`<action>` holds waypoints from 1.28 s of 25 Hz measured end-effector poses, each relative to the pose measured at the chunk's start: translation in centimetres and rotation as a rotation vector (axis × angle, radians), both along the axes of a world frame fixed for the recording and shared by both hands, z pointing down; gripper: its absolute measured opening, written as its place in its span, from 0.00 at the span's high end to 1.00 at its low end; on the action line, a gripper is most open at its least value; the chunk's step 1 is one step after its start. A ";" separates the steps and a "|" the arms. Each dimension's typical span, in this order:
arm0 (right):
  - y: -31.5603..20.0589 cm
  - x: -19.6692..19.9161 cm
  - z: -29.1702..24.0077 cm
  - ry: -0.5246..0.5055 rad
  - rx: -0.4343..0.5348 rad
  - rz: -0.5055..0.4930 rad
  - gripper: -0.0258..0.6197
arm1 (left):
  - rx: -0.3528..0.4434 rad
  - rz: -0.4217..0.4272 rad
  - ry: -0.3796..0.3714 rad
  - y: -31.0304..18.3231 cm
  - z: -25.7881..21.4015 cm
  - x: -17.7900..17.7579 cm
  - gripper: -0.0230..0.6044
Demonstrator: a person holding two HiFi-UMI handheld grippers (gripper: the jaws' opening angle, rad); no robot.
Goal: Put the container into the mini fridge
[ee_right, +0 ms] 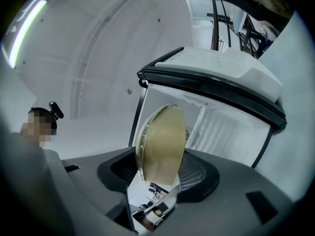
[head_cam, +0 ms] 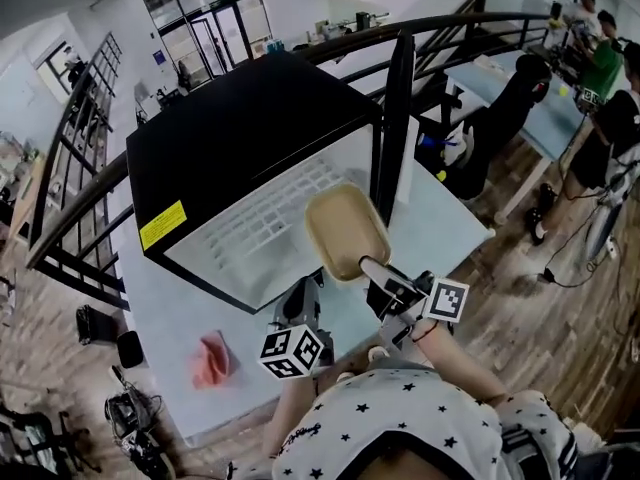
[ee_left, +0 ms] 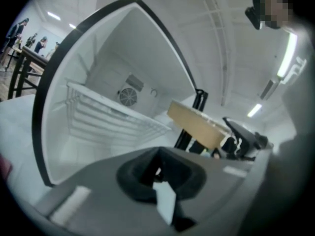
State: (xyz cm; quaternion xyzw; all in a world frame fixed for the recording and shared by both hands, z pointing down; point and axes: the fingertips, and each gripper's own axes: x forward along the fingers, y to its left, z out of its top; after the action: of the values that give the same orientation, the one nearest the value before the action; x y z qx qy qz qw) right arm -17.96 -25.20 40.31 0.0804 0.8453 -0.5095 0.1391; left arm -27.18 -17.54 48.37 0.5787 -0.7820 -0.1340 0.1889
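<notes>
Container position: you are holding the container [head_cam: 345, 230] [ee_right: 162, 146] [ee_left: 199, 124] in the air at the mouth of the fridge [head_cam: 230, 138], on its door side, clear of the table [head_cam: 440, 218].
Long axis: it is running from your right gripper [head_cam: 372, 266] [ee_right: 155, 193] away toward the fridge opening, and the far end is pointing inward.
Facing: in the head view the open hollow is facing up. In the left gripper view the far end is sitting slightly higher than the held end.
Depth: the far end is overlapping the shelf [head_cam: 270, 218] in the head view. Whether it is past the threshold cannot be told.
Right tongs: they are clamping the near short edge of the container.
Left tongs: the left gripper [head_cam: 305, 303] [ee_left: 165, 200] is hanging low in front of the opening, just left of the container. Its tongs are together and gripping nothing.
Fridge: it is standing open, showing a white interior, a wire shelf and a round fan [ee_left: 128, 97] on the back wall.
Obstructions: the door [head_cam: 398, 118] is standing edge-on just right of the container, and nothing is lying on the shelf ahead of it.
Surroundings: a pink cloth [head_cam: 211, 358] is lying on the table, well left of both grippers. People [head_cam: 600, 68] are standing at a far table, well apart.
</notes>
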 end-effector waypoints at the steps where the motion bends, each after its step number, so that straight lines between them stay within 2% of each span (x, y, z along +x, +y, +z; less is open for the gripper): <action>1: -0.3 -0.5 0.1 0.002 0.002 -0.021 0.60 | -0.001 -0.019 0.000 -0.1 0.1 -0.2 0.96; 7: -1.7 -2.7 -0.3 -0.002 0.015 -0.110 0.60 | -0.001 -0.114 0.009 -0.1 0.1 -1.2 0.96; 19: -3.0 -7.1 0.9 0.020 -0.044 -0.252 0.60 | -0.031 -0.292 0.010 1.7 0.7 -2.3 0.96; 32: -4.2 -10.7 1.0 0.021 -0.059 -0.288 0.60 | -0.044 -0.402 0.027 2.7 1.6 -2.4 0.95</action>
State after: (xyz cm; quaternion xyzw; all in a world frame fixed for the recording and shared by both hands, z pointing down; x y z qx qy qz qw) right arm -28.63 -29.36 41.29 0.1916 0.8109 -0.5498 0.0581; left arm -29.62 -14.83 49.97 0.4049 -0.8818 -0.1596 0.1817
